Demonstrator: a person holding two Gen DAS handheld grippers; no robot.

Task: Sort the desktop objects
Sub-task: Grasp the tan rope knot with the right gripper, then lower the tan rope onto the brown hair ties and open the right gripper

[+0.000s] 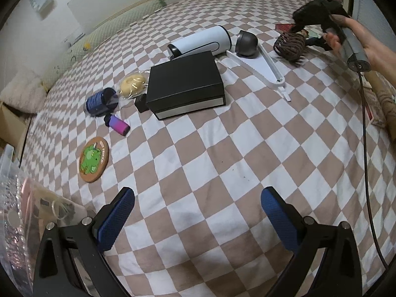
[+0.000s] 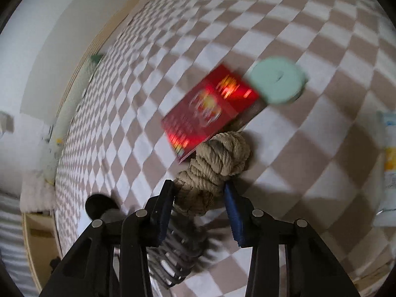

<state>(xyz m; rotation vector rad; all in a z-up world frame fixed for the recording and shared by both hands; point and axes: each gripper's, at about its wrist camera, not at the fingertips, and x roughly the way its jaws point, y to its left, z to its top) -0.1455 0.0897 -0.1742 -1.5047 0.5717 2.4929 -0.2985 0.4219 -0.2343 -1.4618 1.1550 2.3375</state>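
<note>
Two blue-padded fingers (image 1: 125, 219) of the left gripper (image 1: 198, 220) stand wide apart in the left wrist view, with nothing between them, above a brown-and-white checked bed cover (image 1: 222, 148). On the cover lie one black box (image 1: 184, 84) with a silver front edge, one white cylinder (image 1: 200, 42) on its side touching the box's far edge, one grey dome-shaped thing (image 1: 246, 43) just beside the cylinder, and one white flat plastic tool (image 1: 262, 66). Left of the box are one wrapped yellow bun (image 1: 132, 84), one dark blue jar (image 1: 100, 101), one purple-and-pink small bottle (image 1: 120, 125) and one round cork coaster (image 1: 94, 159) with a green figure. At the far right a hand (image 1: 366, 42) holds the right gripper (image 1: 314, 17) over a dark wire basket (image 1: 290, 45).

In the right wrist view, the right gripper's fingers (image 2: 234, 212) are closed on one thick knot of beige rope (image 2: 215, 165), twisted strands wound into a lump, held between the pads just above the cover. Beyond the knot lie one red packet (image 2: 208, 111), blurred, and one pale green round disc (image 2: 277, 79) touching its far corner. Below the fingers the wire basket (image 2: 178, 255) shows.
</note>
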